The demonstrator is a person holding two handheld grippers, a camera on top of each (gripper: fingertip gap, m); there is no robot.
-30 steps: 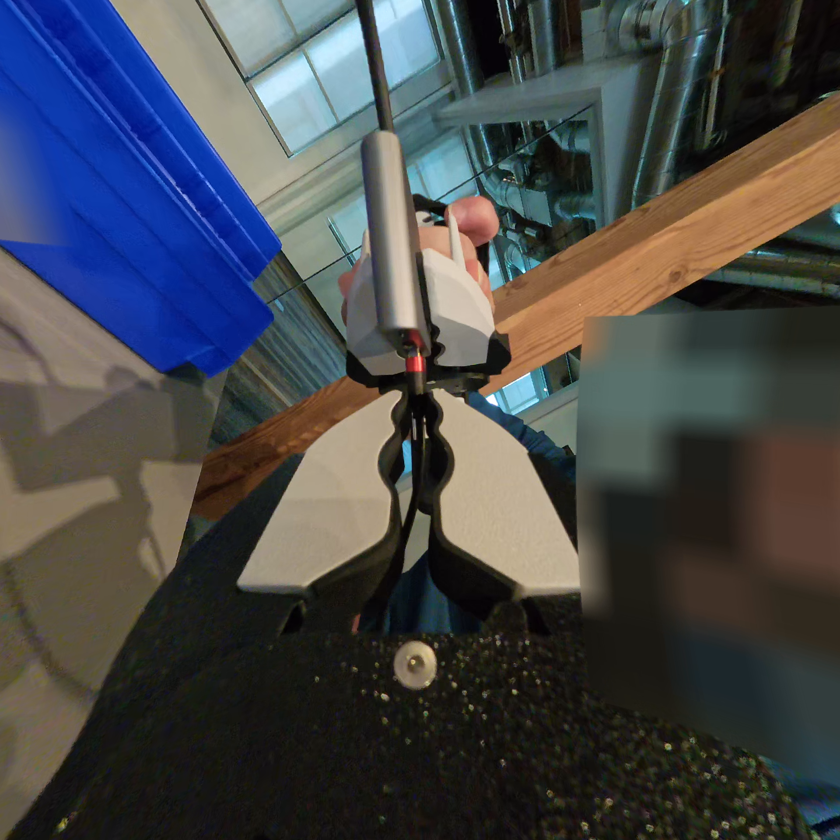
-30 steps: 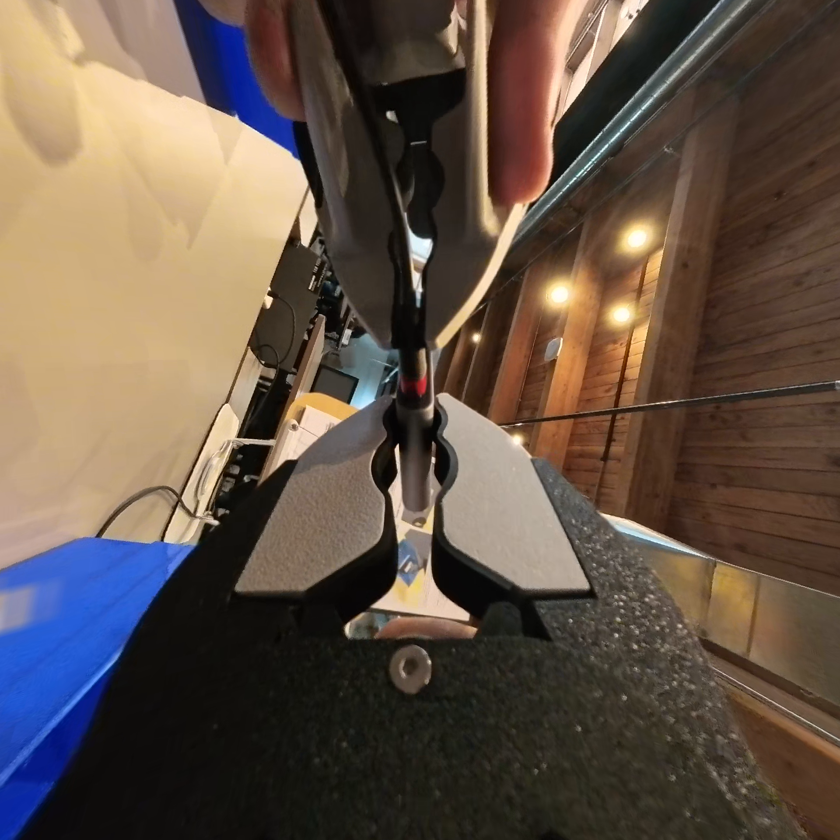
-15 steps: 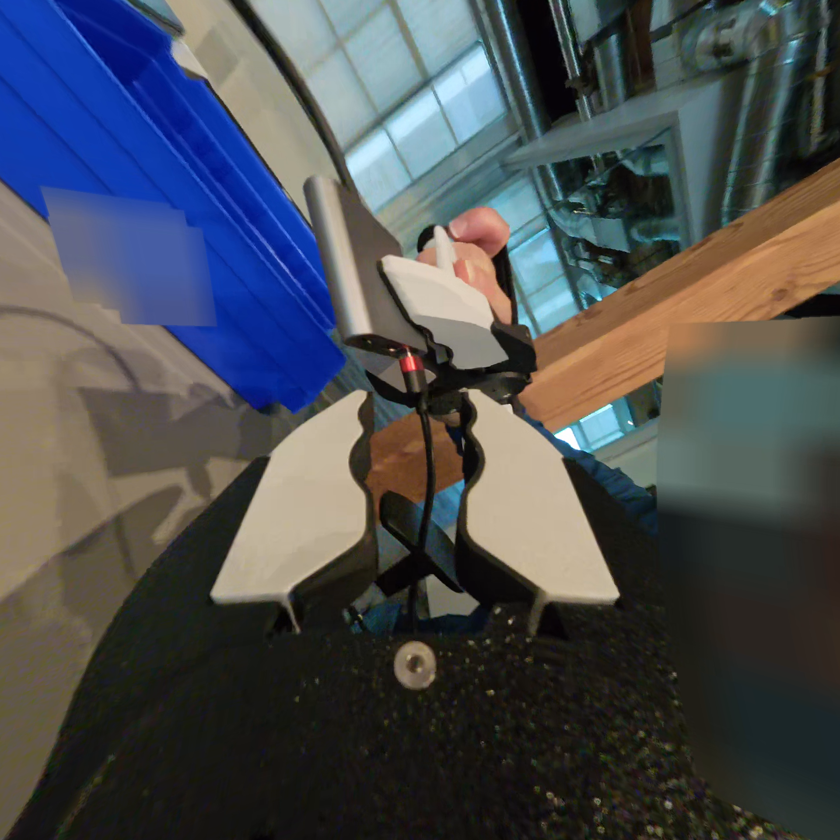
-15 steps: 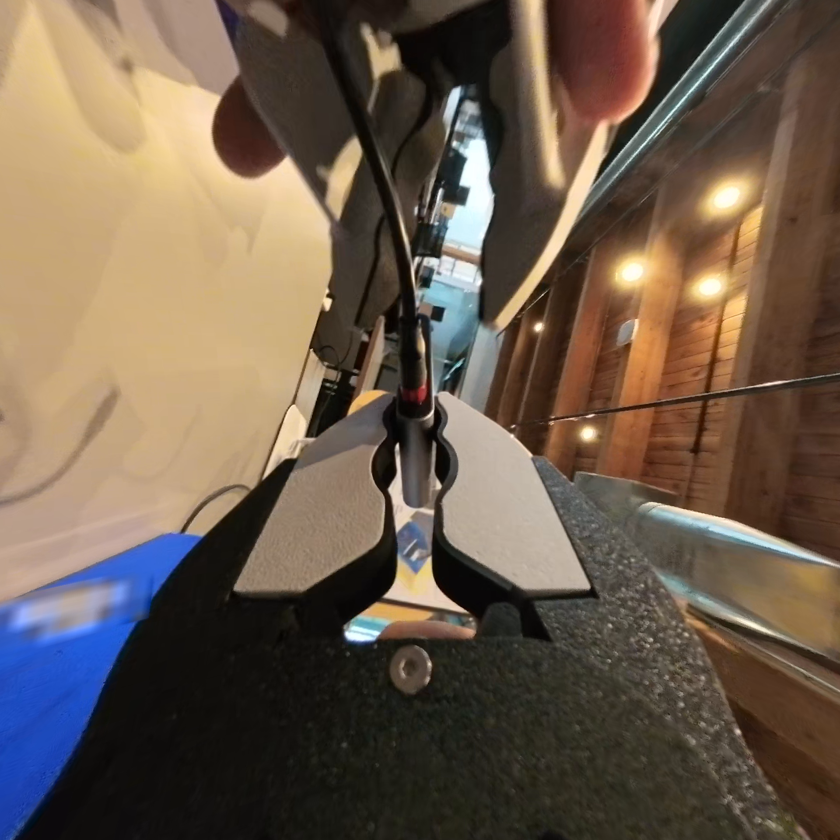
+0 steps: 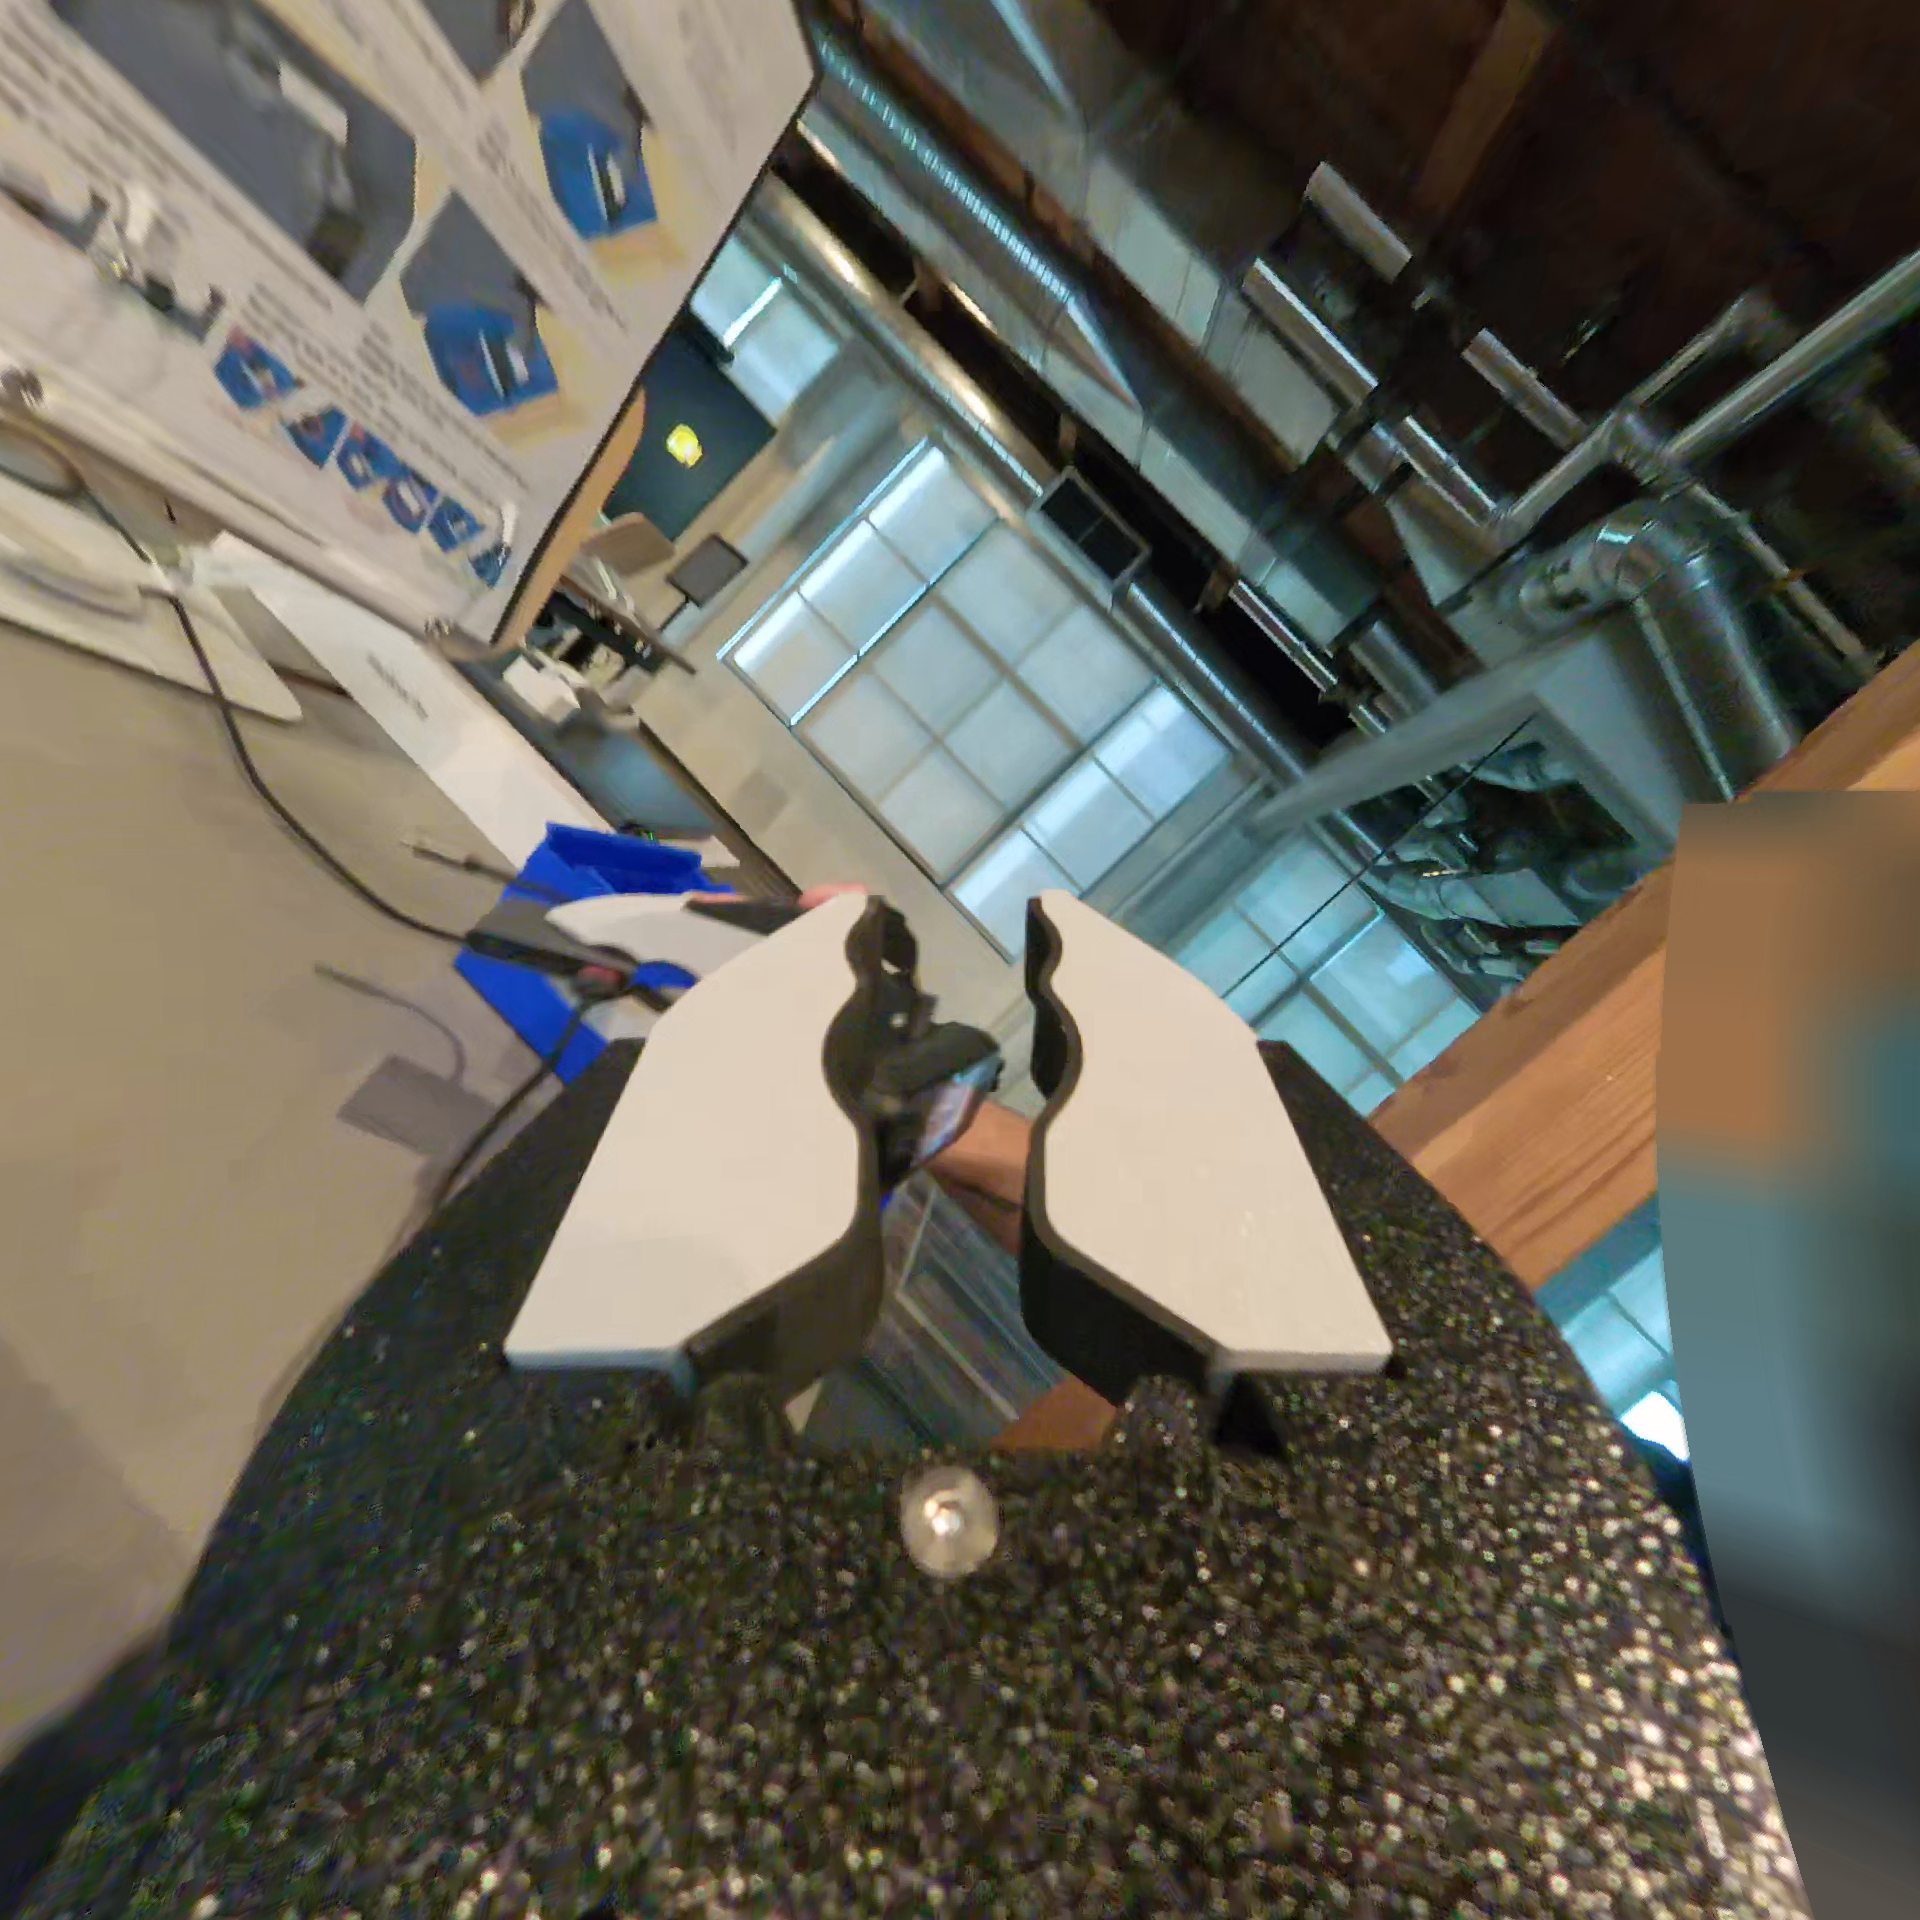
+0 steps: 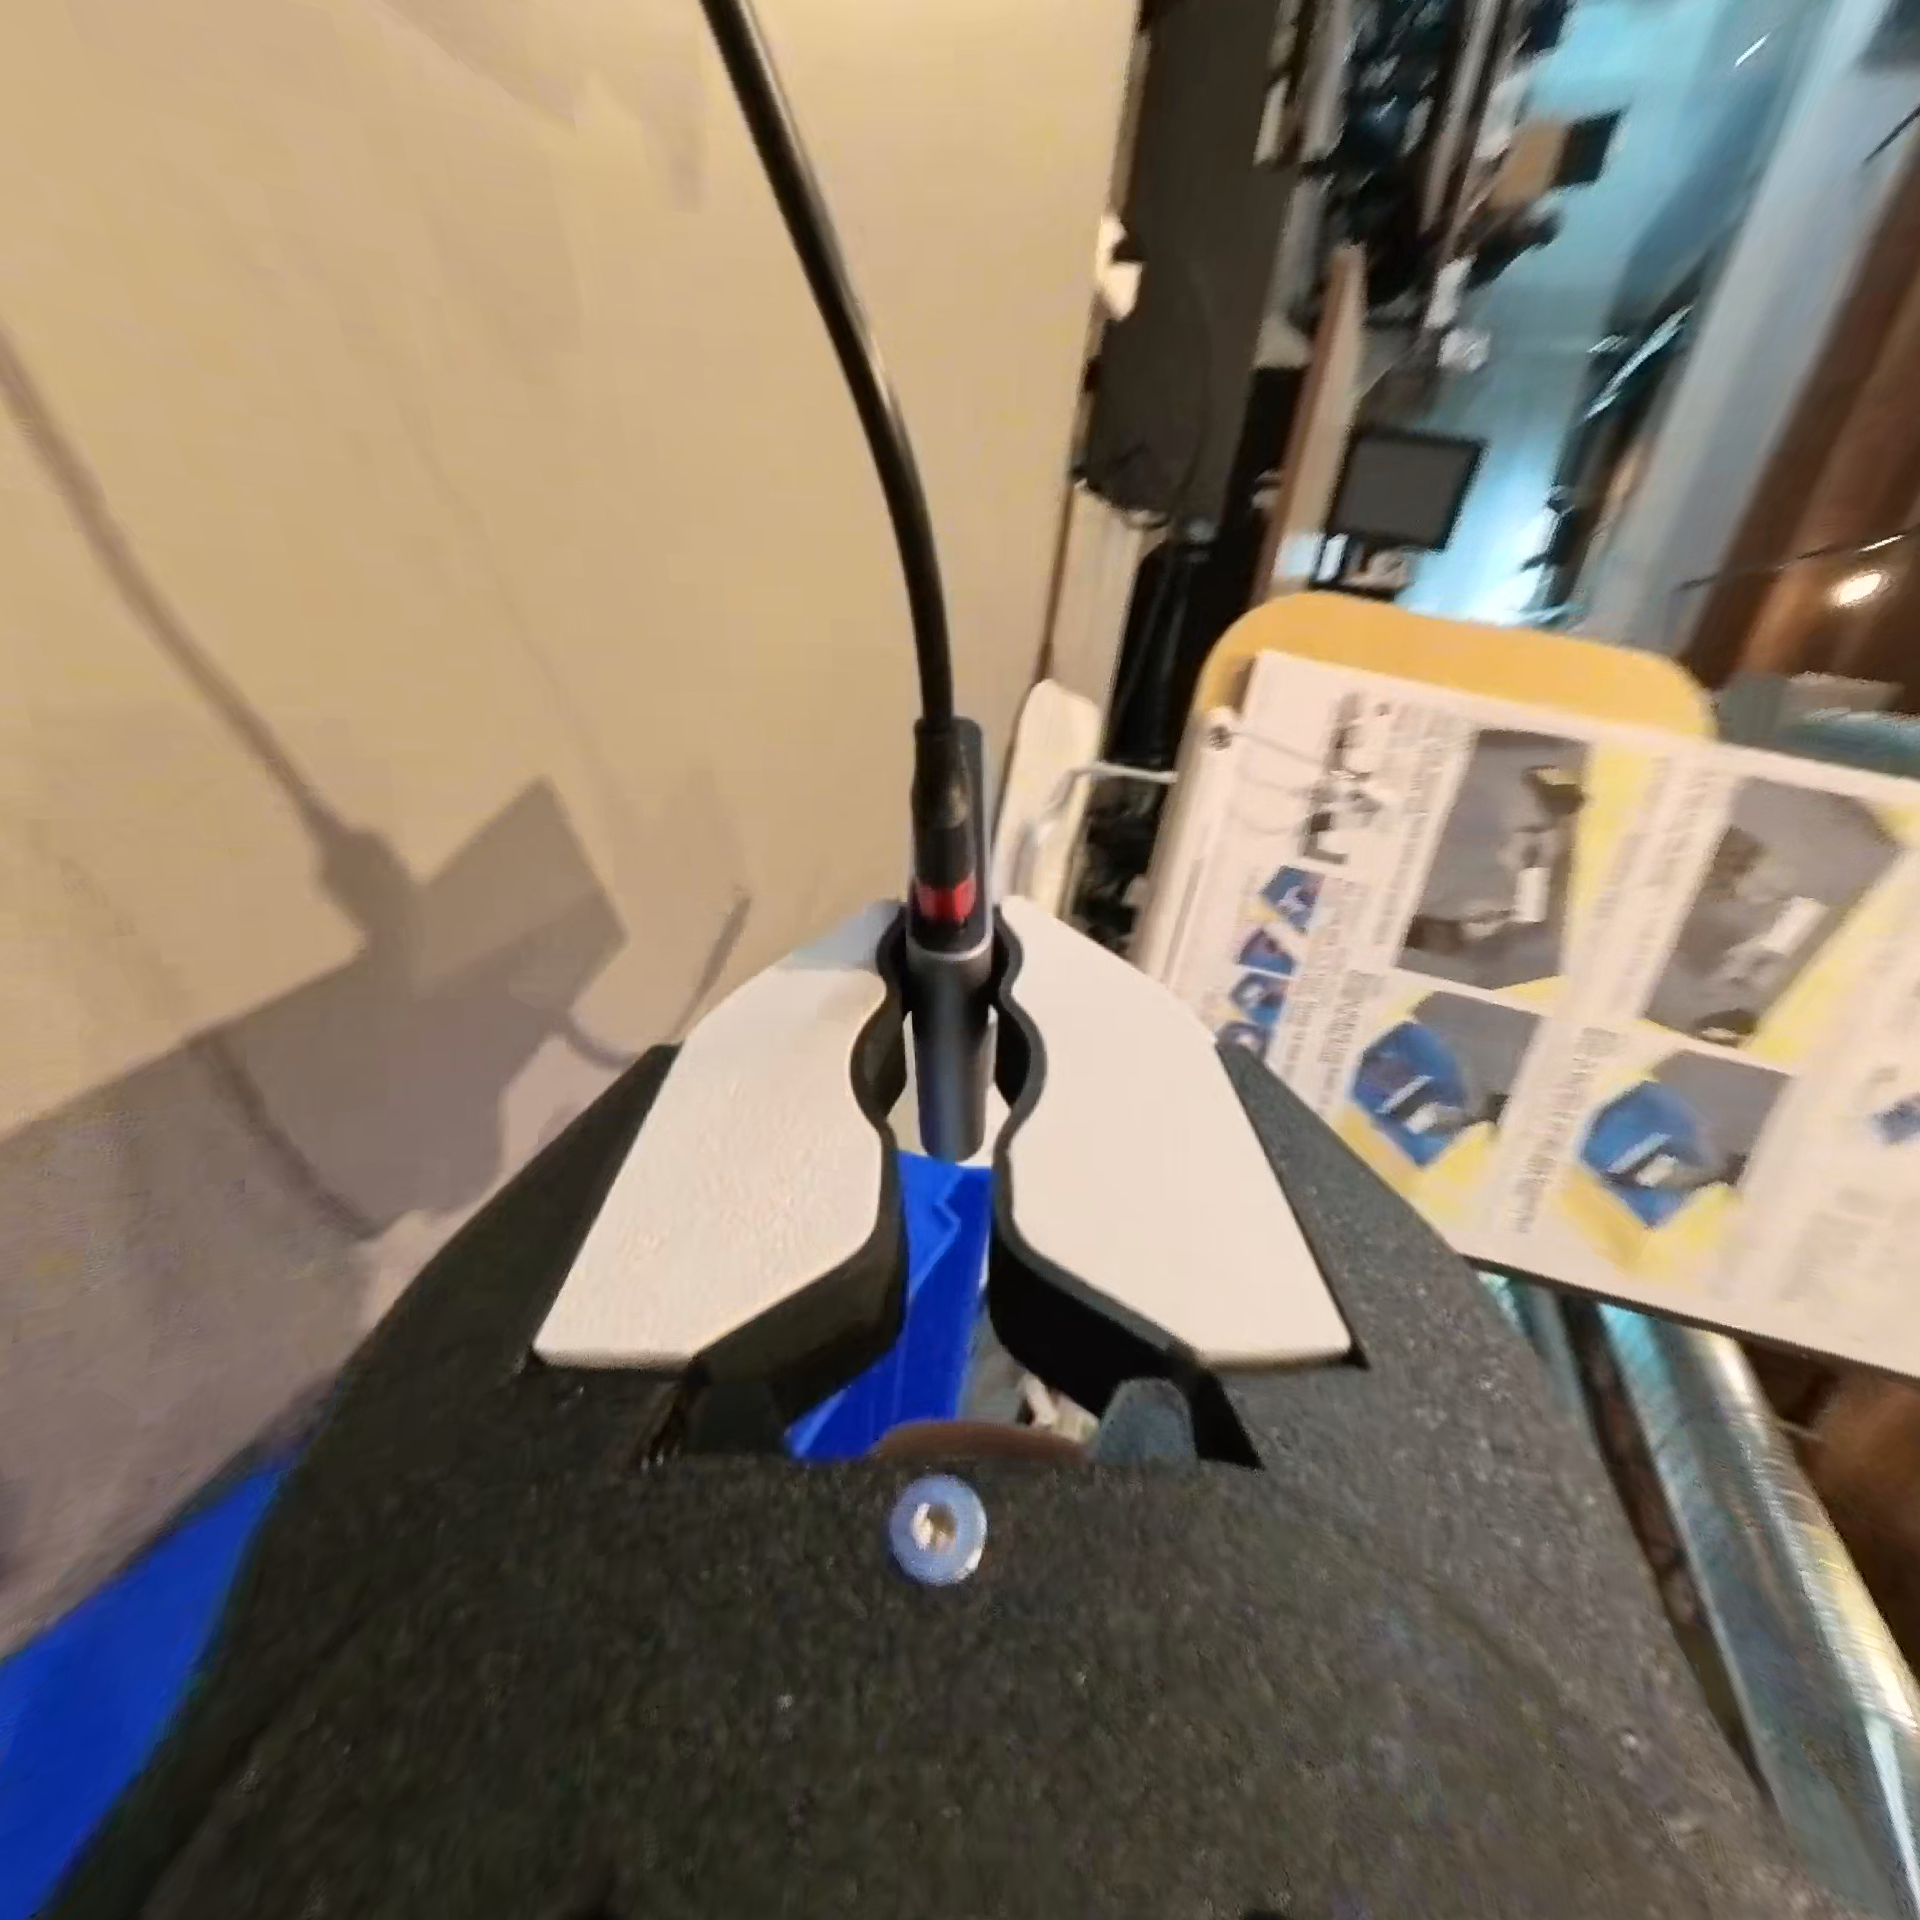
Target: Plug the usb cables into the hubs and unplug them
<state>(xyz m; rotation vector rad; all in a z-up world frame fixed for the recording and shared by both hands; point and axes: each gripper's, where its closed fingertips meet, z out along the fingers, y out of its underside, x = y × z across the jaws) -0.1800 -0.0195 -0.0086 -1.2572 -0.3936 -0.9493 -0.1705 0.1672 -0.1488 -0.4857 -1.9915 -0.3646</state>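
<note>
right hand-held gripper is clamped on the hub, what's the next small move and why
Probably lower the hub onto the table and release it. The right hand-held gripper grips it with the black cable plugged in, while the left hand-held gripper is open and empty.

Your left tongs [image 5: 951, 925] stand apart with nothing between them. Beyond their left finger the right tongs [image 5: 634, 925] show in part, a black cable [image 5: 312, 842] trailing from there across the pale worktop [image 5: 156, 1039]. A blue bin [image 5: 592, 873] sits behind, and a board of printed sheets [image 5: 395, 208] stands at upper left.
</note>
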